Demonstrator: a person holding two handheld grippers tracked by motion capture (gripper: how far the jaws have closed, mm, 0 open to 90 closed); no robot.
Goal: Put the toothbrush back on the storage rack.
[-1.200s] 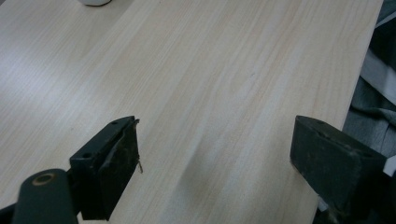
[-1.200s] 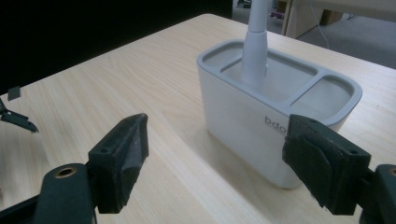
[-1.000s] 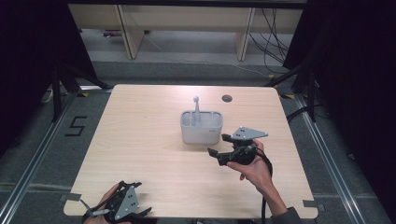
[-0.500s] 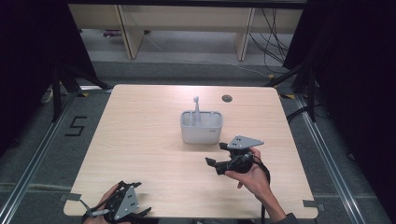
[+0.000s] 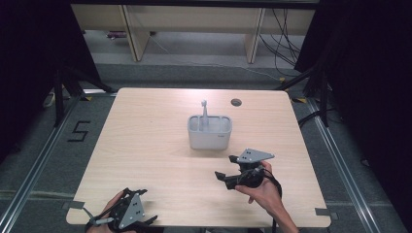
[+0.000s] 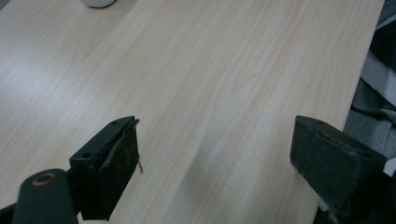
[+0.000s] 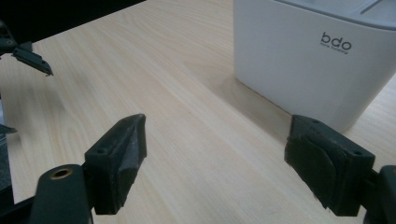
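there, right gripper (image 5: 224, 177) wide open and empty near the white caddy (image 5: 209, 132), left gripper (image 5: 145, 221) likewise at the table's (image 5: 145, 145) near edge.

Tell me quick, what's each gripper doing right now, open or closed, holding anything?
Left gripper: open, holding nothing, over bare table.
Right gripper: open, holding nothing, beside the white caddy.

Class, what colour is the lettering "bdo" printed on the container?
Dark grey on the white container, clearest in the right gripper view.
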